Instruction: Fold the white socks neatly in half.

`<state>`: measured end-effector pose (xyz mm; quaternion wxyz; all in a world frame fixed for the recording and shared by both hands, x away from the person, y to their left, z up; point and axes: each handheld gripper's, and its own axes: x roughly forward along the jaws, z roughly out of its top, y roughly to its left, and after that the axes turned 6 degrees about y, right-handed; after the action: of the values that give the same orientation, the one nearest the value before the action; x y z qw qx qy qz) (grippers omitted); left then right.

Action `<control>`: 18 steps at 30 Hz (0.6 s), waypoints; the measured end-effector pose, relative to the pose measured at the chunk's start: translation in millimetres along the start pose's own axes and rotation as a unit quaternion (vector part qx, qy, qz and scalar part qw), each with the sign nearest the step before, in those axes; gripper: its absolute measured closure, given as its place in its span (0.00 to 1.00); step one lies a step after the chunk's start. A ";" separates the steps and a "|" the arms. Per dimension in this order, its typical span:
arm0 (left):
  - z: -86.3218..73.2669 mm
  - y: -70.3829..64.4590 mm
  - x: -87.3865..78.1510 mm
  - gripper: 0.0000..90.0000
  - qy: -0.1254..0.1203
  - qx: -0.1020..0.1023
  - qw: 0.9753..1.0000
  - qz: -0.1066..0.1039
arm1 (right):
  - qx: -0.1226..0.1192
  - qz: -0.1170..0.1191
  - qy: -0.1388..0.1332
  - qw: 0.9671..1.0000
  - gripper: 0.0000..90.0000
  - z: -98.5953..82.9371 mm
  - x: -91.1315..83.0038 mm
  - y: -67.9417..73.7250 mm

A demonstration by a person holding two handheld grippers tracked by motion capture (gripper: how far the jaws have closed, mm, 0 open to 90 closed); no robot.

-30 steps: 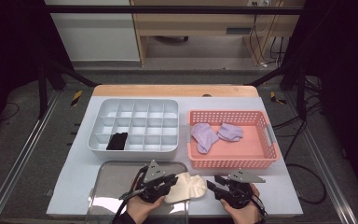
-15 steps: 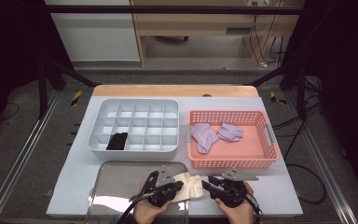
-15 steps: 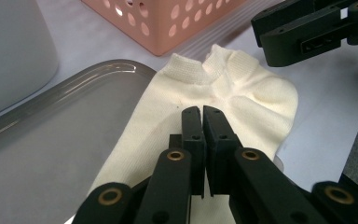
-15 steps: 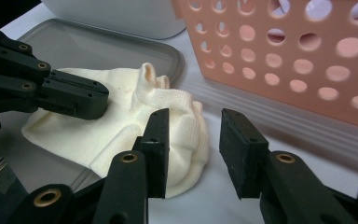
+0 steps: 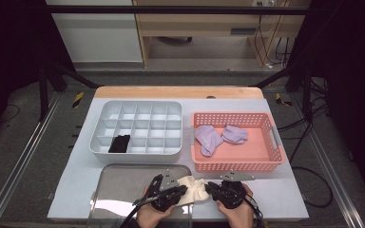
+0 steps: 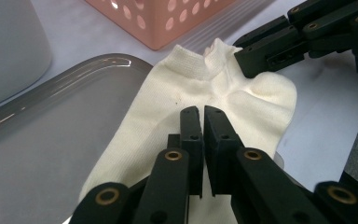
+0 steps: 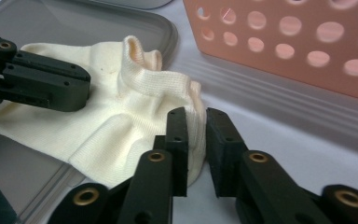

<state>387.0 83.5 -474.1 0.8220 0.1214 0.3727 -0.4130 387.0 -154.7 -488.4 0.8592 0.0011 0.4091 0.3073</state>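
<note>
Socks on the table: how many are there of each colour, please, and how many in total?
Cream sock, held between the left gripper and the right gripper, partly over the grey tray: 1
Purple socks, in the pink basket: 2
Black sock, in the white compartment box: 1
Total: 4

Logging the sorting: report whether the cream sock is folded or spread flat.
Partly spread: the cream knit sock lies flat across the grey metal tray's edge, bunched at its ribbed cuff, pinched by the left tongs and right tongs.
</note>
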 end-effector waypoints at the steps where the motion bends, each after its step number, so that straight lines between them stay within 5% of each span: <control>1: 0.2 -0.2 -0.6 0.94 -0.001 0.000 1.000 -0.001 | 0.000 -0.001 0.003 1.000 0.92 0.4 -0.7 0.8; 9: 0.2 -2.9 1.3 0.94 0.002 0.003 1.000 -0.005 | 0.005 0.014 -0.008 1.000 0.96 4.7 -9.9 1.5; 18: 1.2 -3.1 3.8 0.95 0.011 0.007 1.000 -0.001 | -0.007 0.083 -0.039 0.996 0.97 11.0 -27.3 7.0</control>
<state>386.7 78.8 -475.7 0.8168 0.1308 0.3787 -0.4151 378.1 -160.7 -460.2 0.8458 0.0407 0.3719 0.3803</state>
